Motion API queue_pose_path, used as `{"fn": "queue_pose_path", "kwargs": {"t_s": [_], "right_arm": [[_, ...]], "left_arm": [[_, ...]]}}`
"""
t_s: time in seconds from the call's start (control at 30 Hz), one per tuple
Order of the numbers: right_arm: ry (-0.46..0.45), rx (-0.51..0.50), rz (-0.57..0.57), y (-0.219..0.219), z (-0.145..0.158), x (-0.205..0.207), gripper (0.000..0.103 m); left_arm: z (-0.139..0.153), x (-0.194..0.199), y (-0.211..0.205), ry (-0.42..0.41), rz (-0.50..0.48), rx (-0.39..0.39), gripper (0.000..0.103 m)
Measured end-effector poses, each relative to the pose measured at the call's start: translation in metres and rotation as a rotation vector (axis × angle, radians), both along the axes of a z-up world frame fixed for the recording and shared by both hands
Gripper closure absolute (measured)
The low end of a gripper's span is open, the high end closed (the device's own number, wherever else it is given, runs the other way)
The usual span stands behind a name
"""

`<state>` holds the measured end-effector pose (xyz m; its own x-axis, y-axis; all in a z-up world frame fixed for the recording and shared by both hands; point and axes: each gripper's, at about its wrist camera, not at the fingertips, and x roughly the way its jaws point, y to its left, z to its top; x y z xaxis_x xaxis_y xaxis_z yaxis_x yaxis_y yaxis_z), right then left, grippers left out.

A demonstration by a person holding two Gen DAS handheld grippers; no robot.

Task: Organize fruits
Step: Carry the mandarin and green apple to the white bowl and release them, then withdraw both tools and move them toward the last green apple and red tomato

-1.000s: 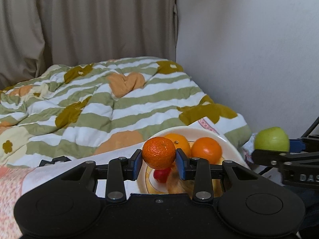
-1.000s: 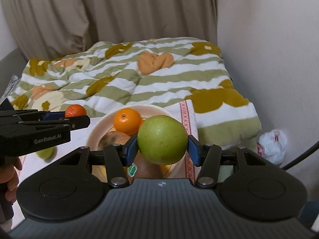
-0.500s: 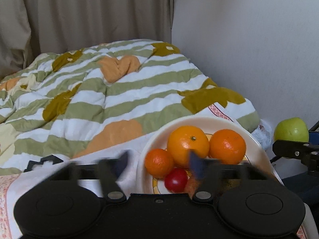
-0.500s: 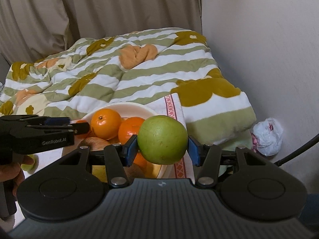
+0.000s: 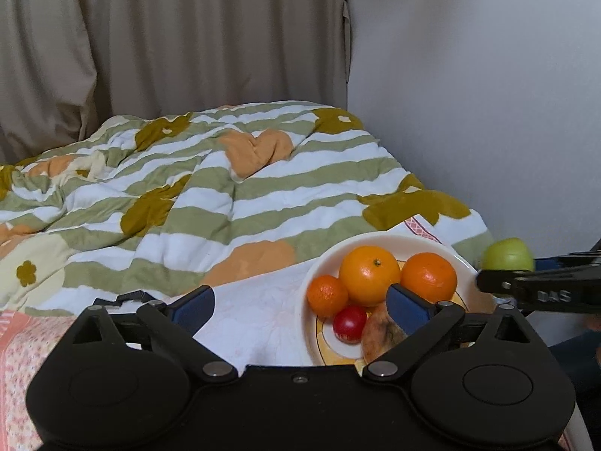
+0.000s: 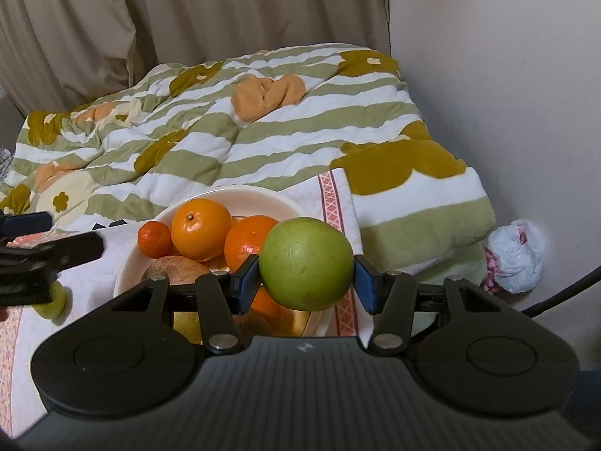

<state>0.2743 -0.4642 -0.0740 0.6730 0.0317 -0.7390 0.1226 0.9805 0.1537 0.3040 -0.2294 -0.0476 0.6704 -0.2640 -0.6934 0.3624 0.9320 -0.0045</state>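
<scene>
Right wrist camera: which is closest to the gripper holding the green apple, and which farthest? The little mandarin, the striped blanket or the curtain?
From the right gripper:
1. Little mandarin, in the bowl, left.
2. Striped blanket, behind the bowl.
3. Curtain, at the back.

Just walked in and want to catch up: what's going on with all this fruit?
A person is gathering fruit into a bowl on the bed. The right gripper holds a green apple over the bowl. The left gripper is opening with nothing between its jaws; a small mandarin sits in the bowl beside two oranges.
</scene>
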Motion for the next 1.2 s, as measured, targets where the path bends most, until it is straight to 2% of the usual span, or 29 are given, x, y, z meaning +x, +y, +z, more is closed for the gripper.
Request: {"fn": "queue_pose_path", "kwargs": {"t_s": [0.37, 0.43, 0.5, 0.53, 0.87, 1.2], "right_arm": [[0.022, 0.027, 0.005, -0.003, -0.019, 0.010, 0.034], [0.004, 0.037, 0.018, -0.004, -0.018, 0.008, 0.026], [-0.012, 0.030, 0.028, -0.003, -0.014, 0.007, 0.002], [-0.019, 0.020, 0.028, -0.002, -0.012, 0.005, 0.000], [-0.072, -0.003, 0.050, 0.005, 0.014, -0.026, 0.000], [-0.148, -0.013, 0.077, 0.011, 0.056, -0.076, 0.000]], "left_arm": [[-0.004, -0.021, 0.012, 0.013, 0.042, 0.006, 0.003], [-0.005, -0.025, 0.014, 0.015, 0.053, 0.002, 0.003], [-0.004, -0.030, 0.017, 0.016, 0.061, -0.003, 0.003], [-0.003, -0.033, 0.017, 0.014, 0.066, -0.003, 0.003], [0.018, -0.067, 0.025, -0.042, 0.105, -0.005, 0.003], [0.045, -0.128, 0.039, -0.112, 0.156, -0.045, 0.003]]}}
